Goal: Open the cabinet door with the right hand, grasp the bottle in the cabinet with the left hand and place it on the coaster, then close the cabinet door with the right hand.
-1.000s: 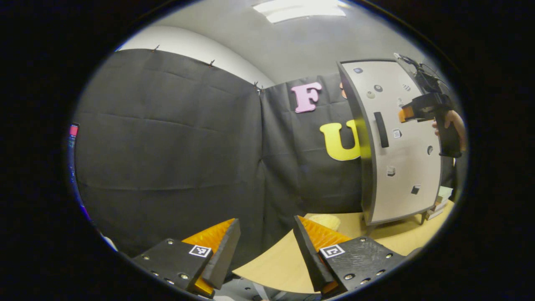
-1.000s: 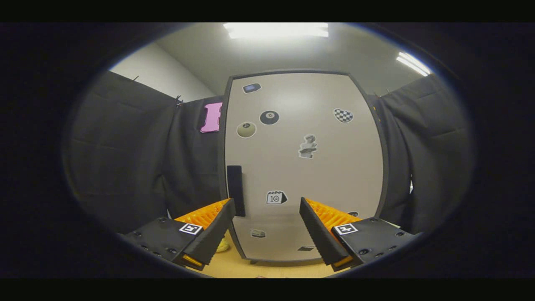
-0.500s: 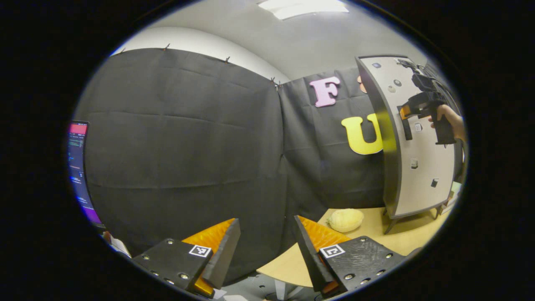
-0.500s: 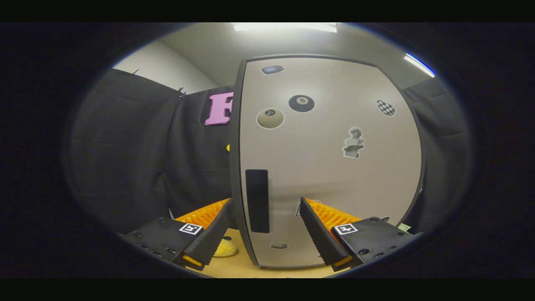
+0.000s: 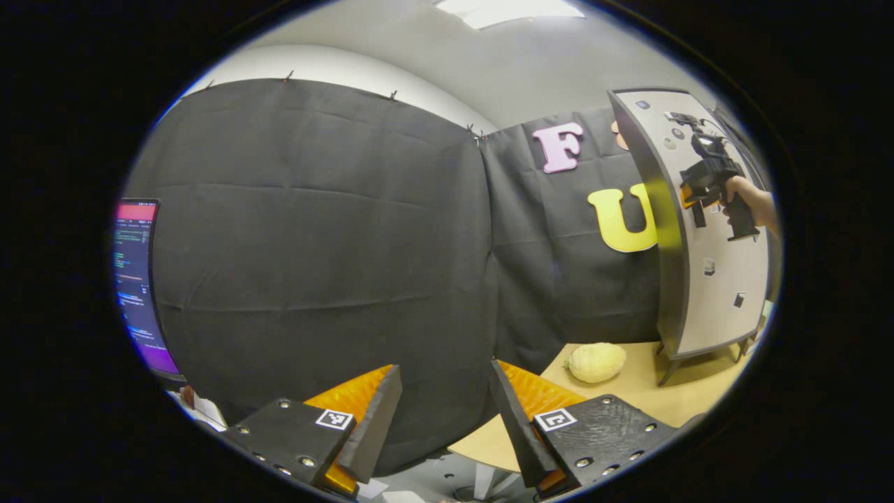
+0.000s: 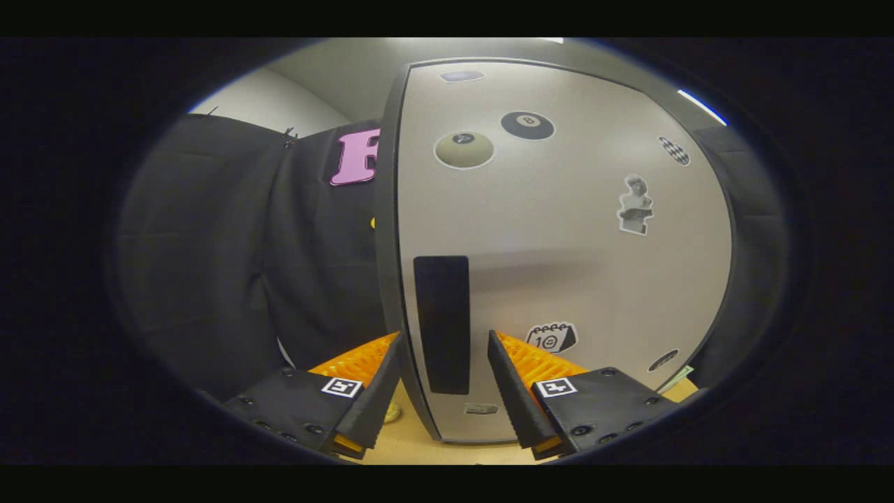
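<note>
The right gripper [image 6: 442, 377], fingers spread, straddles the dark handle [image 6: 441, 323] of the closed cabinet door [image 6: 573, 265]. The left gripper [image 5: 443, 412] hangs open, well left of the door.

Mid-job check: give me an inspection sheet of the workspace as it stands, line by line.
Surface: wooden table, bare where visible.
Job's things: cabinet door shut; dark handle at its left edge; bottle and coaster: nothing seen.
Clutter: yellow lumpy object beside the cabinet.
Grippers: right gripper open, fingers either side of the handle, contact unclear; left gripper open, empty, away from the cabinet.
Cables: wiring on top of the right gripper.
Surroundings: black cloth walls; monitor at left.
</note>
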A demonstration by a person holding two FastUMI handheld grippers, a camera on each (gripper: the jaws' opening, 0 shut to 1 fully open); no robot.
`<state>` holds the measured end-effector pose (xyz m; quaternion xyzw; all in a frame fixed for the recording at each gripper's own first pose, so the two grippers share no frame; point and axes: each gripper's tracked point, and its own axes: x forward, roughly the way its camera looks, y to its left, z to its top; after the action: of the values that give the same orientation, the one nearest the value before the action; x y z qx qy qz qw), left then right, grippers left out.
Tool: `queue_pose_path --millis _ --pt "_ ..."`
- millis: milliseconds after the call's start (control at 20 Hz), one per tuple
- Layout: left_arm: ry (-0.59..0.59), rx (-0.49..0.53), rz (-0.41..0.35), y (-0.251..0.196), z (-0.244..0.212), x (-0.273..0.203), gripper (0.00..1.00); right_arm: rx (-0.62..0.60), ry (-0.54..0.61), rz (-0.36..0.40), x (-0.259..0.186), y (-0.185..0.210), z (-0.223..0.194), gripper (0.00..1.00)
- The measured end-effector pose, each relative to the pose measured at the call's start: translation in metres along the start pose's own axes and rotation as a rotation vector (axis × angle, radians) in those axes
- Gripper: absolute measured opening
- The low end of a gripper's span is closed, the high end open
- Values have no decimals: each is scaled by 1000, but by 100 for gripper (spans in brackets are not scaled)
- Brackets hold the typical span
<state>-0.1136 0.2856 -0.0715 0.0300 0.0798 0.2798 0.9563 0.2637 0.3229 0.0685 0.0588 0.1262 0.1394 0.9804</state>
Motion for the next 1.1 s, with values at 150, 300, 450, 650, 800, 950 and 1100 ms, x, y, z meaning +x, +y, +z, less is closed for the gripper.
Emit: queue_pose_path --millis 150,300,450,650,800,950,1100 --pt "2 0 4 1 -1 0 76 -4 6 -15 2 -1 -1 41" --pt "1 -4 6 4 0 -3 76 -24 10 -25 1 0 0 35" --pt "-2 -10 6 5 1 -4 76 -45 27 -12 0 0 -2 29" --pt "-8 -12 -2 4 0 -3 76 -52 42 13 -4 -1 -3 20" --pt "-20 -8 -26 0 6 -4 76 -44 42 41 -12 -1 -3 20" --pt "-29 -6 -62 -6 12 -9 76 -40 37 71 -23 1 -3 20" --pt "-39 -8 -111 -32 12 -7 76 -40 43 101 -31 0 -3 19"
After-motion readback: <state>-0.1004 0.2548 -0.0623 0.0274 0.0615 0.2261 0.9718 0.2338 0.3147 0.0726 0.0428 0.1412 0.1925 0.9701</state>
